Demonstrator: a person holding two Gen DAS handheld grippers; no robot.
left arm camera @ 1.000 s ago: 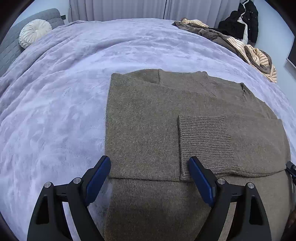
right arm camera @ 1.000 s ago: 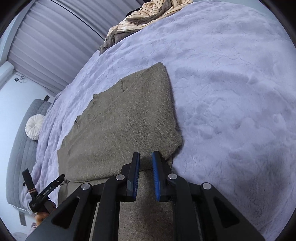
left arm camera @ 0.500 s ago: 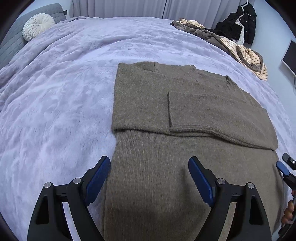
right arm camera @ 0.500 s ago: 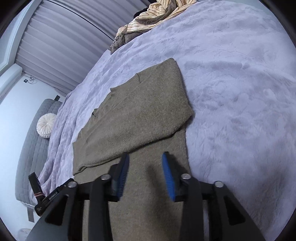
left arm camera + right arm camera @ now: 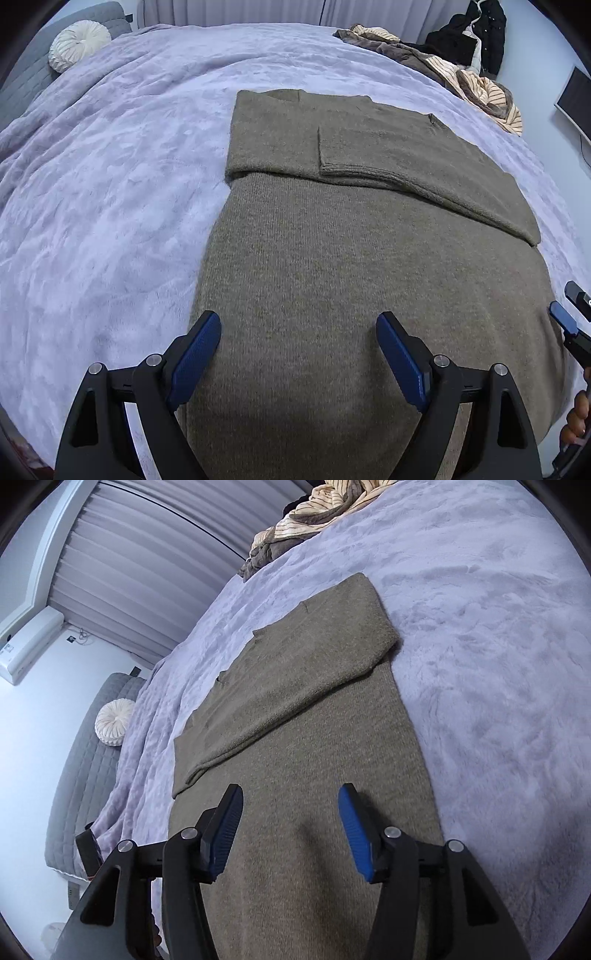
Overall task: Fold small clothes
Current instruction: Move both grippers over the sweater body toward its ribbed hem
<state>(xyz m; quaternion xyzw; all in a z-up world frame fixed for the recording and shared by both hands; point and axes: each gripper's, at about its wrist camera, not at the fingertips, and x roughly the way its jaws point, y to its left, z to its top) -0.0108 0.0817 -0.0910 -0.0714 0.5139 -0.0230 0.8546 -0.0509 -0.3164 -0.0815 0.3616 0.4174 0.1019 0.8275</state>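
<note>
Both my grippers have drawn back toward the sweater's (image 5: 362, 280) hem since the earlier frame, and the right one has let go. On the left, my left gripper (image 5: 299, 345) hovers spread wide, holding nothing; my right gripper (image 5: 291, 819) is parted and empty above the sweater, lying flat on the lilac blanket (image 5: 110, 206), sleeves folded across.

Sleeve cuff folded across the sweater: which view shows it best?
Left wrist. The ribbed cuff faces the camera, its end edge and ribbing clear on the sweater. Right wrist sees the sleeve obliquely; the cuff end is indistinct.
</note>
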